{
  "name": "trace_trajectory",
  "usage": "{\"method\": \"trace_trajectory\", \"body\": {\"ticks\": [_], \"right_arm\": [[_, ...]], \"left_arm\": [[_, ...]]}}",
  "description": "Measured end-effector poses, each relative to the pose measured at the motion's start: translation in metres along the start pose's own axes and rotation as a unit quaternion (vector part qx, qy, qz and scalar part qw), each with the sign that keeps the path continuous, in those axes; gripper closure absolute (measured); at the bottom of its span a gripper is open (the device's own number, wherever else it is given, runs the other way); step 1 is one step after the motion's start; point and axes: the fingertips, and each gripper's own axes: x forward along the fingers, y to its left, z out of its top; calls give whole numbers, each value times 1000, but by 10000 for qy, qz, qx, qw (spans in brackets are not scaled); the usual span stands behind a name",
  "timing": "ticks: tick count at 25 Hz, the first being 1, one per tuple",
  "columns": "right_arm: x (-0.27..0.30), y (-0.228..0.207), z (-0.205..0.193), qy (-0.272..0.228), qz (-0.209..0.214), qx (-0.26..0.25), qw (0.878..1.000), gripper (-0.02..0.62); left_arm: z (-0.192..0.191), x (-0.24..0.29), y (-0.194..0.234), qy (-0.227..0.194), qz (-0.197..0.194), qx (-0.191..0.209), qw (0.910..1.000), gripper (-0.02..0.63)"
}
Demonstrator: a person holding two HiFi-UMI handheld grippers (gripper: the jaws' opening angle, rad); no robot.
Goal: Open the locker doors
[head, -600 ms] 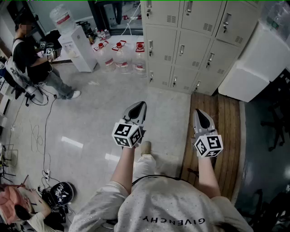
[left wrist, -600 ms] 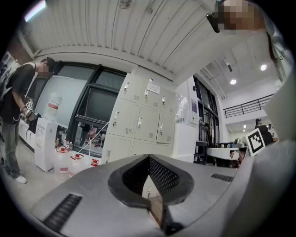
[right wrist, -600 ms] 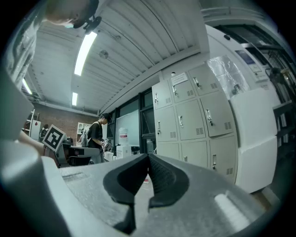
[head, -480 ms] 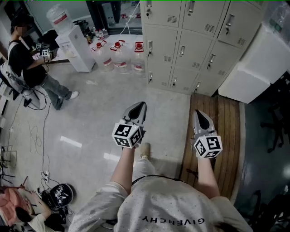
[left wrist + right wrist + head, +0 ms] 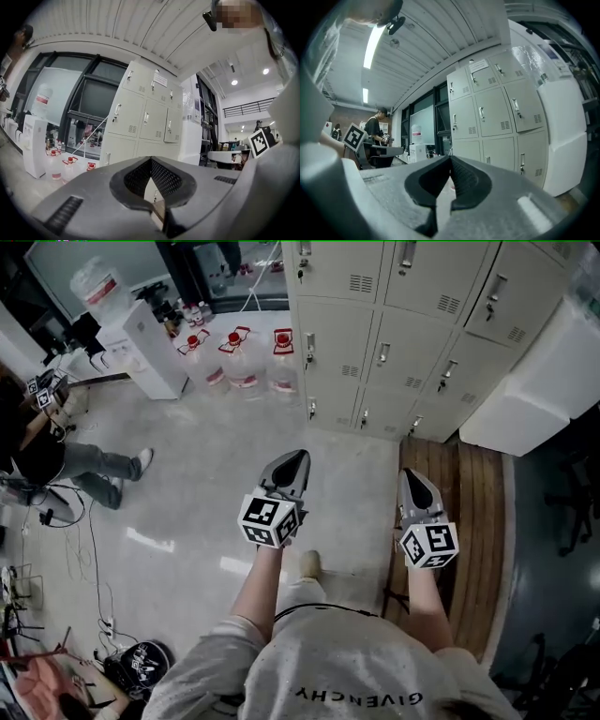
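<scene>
The locker doors [image 5: 394,343] stand shut at the far side of the floor, well apart from the left tool [image 5: 293,461] and right tool [image 5: 413,476], both pinched closed on nothing, so arriving at a slim handle [image 5: 382,353] with jaws unopened would likely skid off it.

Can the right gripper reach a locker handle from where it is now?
Probably not yet: the right gripper, jaws shut and empty, is held well short of the lockers. Only floor and a wooden platform lie between.
</scene>
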Motion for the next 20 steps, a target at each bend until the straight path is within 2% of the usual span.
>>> {"method": "trace_trajectory", "body": {"ticks": [11,20], "right_arm": [[105,2,8,-186,-211,155,9995,598],[150,2,8,-176,-197,229,9994,597]], "left_arm": [[22,63,86,29,-282,-26,9996,607],[30,93,116,27,-405,-33,9992,607]]}}
